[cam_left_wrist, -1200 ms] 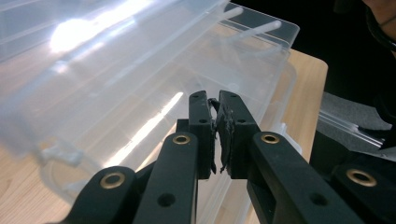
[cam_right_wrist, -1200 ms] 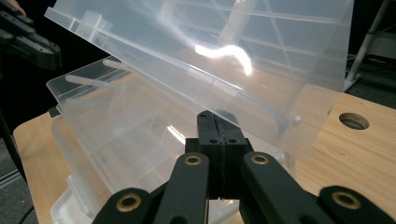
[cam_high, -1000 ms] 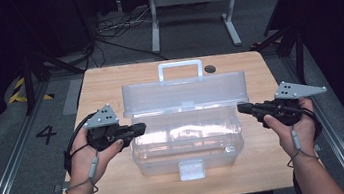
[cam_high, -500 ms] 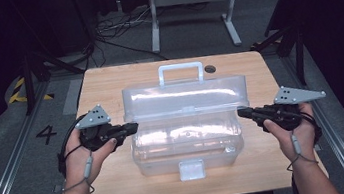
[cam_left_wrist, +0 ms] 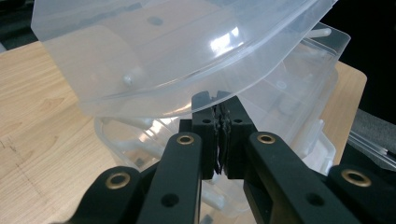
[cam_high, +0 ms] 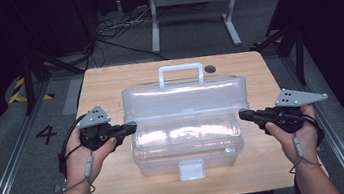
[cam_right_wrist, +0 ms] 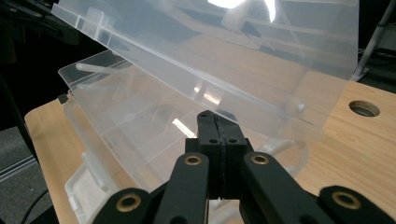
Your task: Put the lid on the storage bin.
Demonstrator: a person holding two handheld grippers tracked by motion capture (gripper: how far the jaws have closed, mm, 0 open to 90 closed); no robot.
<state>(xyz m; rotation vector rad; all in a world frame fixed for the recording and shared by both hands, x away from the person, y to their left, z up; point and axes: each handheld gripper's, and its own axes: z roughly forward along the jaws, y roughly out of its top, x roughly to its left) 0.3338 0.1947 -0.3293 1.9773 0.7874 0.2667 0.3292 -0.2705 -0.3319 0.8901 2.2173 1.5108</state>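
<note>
High view: one clear plastic box (cam_high: 189, 145) on a wooden table (cam_high: 108, 85), lid (cam_high: 185, 97) raised partway, white handle (cam_high: 180, 74) at the far edge, white latch (cam_high: 191, 169) undone at the near edge.

Left gripper (cam_high: 131, 128): jaws closed on nothing, tips at the left end of the box, just under the lid's end edge. In the left gripper view the closed tips (cam_left_wrist: 219, 100) sit right below the lid rim (cam_left_wrist: 154, 100); whether they touch it cannot be told.

Right gripper (cam_high: 243, 115): jaws closed flat against each other, empty, tips at the right end of the box. In the right gripper view the tips (cam_right_wrist: 212, 116) lie beneath the tilted lid (cam_right_wrist: 224, 60), over the open tray of the box (cam_right_wrist: 140, 135).

Progress, as judged: latch released and lid lifted off the base, hinged up toward the far side; it is neither fully back nor shut. If the work is opening, the remaining step is to tip the lid further toward the handle side; if closing, to lower it and fasten the latch.

Orientation: long axis of the box runs from one set of jaws to the other, across the table. Latch side faces the person, hinge and handle side faces away. Opening faces up.
</note>
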